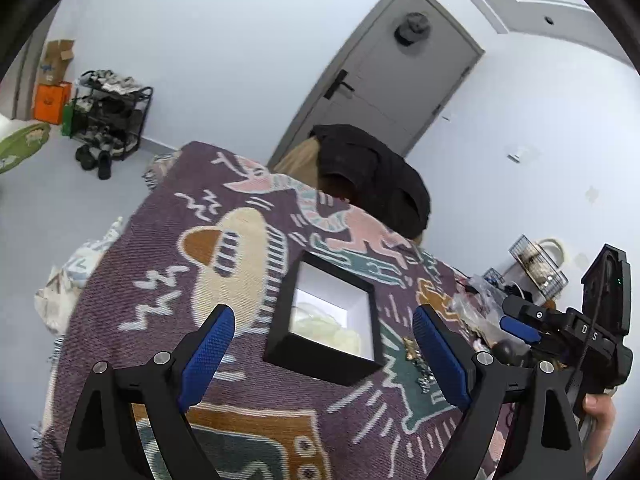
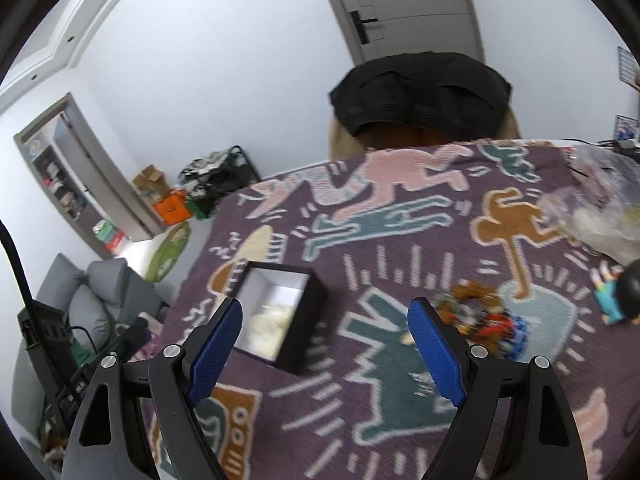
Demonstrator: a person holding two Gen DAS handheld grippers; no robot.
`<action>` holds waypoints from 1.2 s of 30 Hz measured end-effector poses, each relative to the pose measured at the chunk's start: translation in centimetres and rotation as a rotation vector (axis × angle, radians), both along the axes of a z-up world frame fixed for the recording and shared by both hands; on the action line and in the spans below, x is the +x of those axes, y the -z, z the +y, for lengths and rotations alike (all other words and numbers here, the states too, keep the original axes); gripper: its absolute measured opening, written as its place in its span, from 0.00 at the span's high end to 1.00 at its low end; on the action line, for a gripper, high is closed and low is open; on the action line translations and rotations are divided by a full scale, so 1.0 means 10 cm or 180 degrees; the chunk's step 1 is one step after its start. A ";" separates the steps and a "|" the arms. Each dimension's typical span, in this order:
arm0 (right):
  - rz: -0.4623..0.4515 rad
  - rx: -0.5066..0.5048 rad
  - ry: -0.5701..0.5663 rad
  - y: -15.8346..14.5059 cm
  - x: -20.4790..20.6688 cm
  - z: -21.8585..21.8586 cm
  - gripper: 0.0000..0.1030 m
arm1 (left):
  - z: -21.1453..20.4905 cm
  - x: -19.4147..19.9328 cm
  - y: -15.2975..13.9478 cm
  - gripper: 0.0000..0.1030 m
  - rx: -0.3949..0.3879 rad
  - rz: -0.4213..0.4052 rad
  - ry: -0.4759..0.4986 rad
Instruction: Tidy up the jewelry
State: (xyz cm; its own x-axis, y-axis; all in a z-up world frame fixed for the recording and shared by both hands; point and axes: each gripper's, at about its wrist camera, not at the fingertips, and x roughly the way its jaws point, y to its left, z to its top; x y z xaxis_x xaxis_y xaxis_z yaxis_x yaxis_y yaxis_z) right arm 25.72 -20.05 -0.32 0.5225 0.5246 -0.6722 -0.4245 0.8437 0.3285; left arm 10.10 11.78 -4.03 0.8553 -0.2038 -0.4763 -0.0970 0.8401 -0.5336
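A black square box (image 1: 320, 360) with a white inside stands open on the patterned purple cloth (image 1: 160, 240). Pale, creamy pieces (image 1: 332, 326) lie on its floor. My left gripper (image 1: 324, 314) hangs open just above and in front of the box, holding nothing. A small string of metal jewelry (image 1: 416, 356) lies on the cloth by its right finger. In the right wrist view the same box (image 2: 308, 340) sits left of centre, and a colourful heap of jewelry (image 2: 484, 316) lies to the right. My right gripper (image 2: 326, 308) is open and empty between them.
A crumpled clear plastic bag (image 2: 600, 216) and a small toy figure (image 2: 612, 296) lie at the cloth's right side. A chair draped in black fabric (image 2: 420, 92) stands behind the table. A person's hand (image 1: 600, 408) shows at the right edge.
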 end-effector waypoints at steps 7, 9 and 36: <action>-0.0070 -0.0130 0.0127 -0.03 -0.09 -0.31 0.18 | -0.39 0.10 -0.02 0.12 0.0113 -0.0024 0.0323; -0.0071 -0.0159 0.0159 0.00 -0.11 -0.39 0.18 | -0.49 0.12 -0.04 0.12 0.0151 -0.0045 0.0392; 0.0562 0.0156 0.0570 0.98 0.28 -1.24 0.76 | -1.77 0.85 0.06 0.56 0.0639 0.0269 0.1164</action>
State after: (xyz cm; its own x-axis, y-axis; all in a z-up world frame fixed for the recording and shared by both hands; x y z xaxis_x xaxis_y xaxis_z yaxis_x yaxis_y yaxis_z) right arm 28.52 -32.43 -10.14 0.4868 0.4684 -0.7373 -0.2022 0.8816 0.4265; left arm 18.58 -5.91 -4.64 0.7003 -0.3825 -0.6027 0.1903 0.9138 -0.3588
